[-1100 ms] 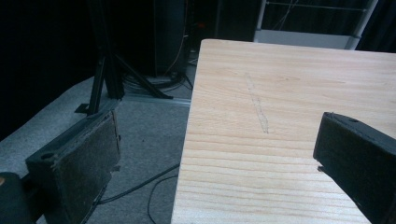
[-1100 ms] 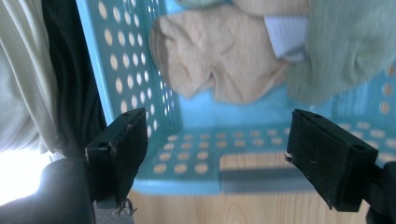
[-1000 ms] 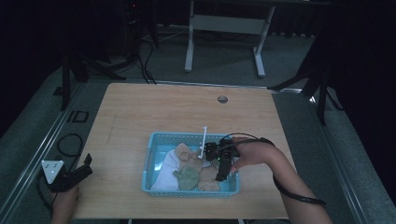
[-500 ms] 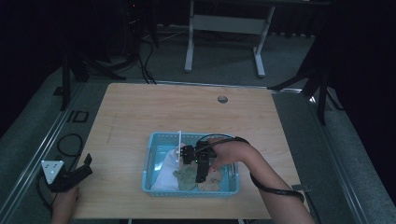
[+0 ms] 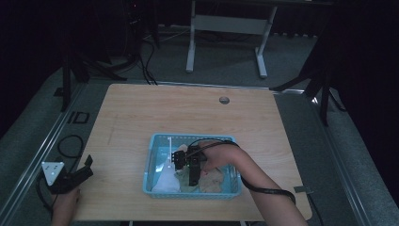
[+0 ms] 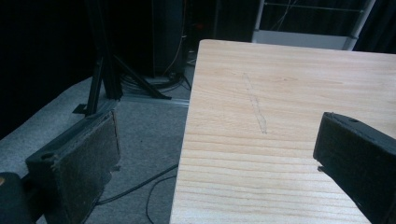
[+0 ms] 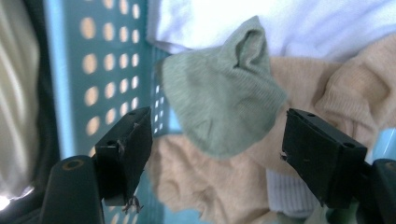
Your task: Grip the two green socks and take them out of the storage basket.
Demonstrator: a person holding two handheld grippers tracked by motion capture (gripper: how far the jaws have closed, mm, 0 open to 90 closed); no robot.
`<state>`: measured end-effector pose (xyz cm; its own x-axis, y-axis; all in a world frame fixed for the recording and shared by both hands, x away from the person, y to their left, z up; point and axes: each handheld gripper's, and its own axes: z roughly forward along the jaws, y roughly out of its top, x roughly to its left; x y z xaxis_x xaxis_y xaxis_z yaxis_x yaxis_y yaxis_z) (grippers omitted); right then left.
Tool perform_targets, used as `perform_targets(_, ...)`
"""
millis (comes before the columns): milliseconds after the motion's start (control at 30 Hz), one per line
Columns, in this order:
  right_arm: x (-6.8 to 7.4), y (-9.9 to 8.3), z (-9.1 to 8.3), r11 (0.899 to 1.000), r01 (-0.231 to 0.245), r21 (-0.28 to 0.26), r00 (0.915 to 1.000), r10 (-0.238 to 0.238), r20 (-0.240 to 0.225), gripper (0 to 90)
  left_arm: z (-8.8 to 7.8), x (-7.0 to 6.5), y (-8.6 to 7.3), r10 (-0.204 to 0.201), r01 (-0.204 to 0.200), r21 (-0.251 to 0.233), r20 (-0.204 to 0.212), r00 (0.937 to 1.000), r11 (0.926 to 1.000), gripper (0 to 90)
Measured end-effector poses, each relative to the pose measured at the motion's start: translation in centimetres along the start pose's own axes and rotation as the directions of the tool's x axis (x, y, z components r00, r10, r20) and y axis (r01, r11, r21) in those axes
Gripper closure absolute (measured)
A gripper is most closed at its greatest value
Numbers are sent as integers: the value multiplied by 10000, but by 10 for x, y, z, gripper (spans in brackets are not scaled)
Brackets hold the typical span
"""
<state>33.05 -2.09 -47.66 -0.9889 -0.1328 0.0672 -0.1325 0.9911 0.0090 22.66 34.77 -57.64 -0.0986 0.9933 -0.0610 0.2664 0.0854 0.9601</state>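
green sock (image 7: 223, 103) lies between the spread, closing right claw (image 7: 217, 149), untouched.

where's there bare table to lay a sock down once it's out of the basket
Free: the wood between the basket and the table's far edge, and the strip between the basket and the left gripper. Crowded: inside the basket, where socks pile under the right gripper.

Dim overall, the surroundings near black beyond the lit table (image 5: 188, 113), while the right gripper view is softly blurred.
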Motion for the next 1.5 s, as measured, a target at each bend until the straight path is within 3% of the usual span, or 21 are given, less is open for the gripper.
perform_targets(200, -5, 6, 16, 9994, -119, 317, 9998, 115, 130, 241, 0, 0, 0, -9, 9, -1, 1, 10000, 10000, 7)
perform_targets(367, -6, 9, 32, 9981, -131, 601, 9999, 137, -100, 242, 0, 0, 0, -22, 22, 9, -23, 10000, 10000, 7)
perform_targets(467, -5, 10, 36, 9965, -214, 809, 9997, 219, -53, 318, 0, 0, 0, -30, 30, -10, -19, 10000, 10000, 7)
perform_targets(500, -5, 10, 37, 9961, -173, 861, 9998, 169, 54, 389, 0, 0, 0, -29, 29, -8, -24, 10000, 10000, 7)
perform_targets(533, -5, 10, 37, 9961, -173, 861, 9998, 169, 54, 389, 0, 0, 0, -29, 29, -8, -24, 10000, 10000, 7)
perform_targets(600, -3, 11, 36, 9954, 70, 952, 9995, -97, 286, 589, 0, 0, 0, 5, -5, -6, -20, 10000, 10000, 7)
perform_targets(633, -3, 11, 36, 9954, 70, 952, 9995, -97, 286, 589, 0, 0, 0, 5, -5, -6, -20, 10000, 10000, 7)
perform_targets(667, -2, 11, 36, 9952, 131, 969, 9992, -167, 368, 648, 0, 0, 0, -12, 12, -10, -16, 10000, 10000, 7)
perform_targets(700, -1, 11, 34, 9948, 307, 971, 9987, -344, 368, 719, 0, 0, 0, -12, 12, -7, -27, 10000, 10000, 7)
perform_targets(833, 5, 12, 23, 9944, 621, 857, 9968, -661, 447, 784, 0, 0, 0, -3, 3, -1, -24, 10000, 10000, 7)
perform_targets(1067, 10, 10, 0, 9951, 753, 639, 9959, -782, 452, 786, 0, 0, 0, -7, 7, -1, -31, 10000, 10000, 7)
perform_targets(1500, 11, -5, -42, 9984, 458, 320, 9939, -488, 992, 786, 0, 0, 0, 4, -4, 9, -44, 10000, 10000, 7)
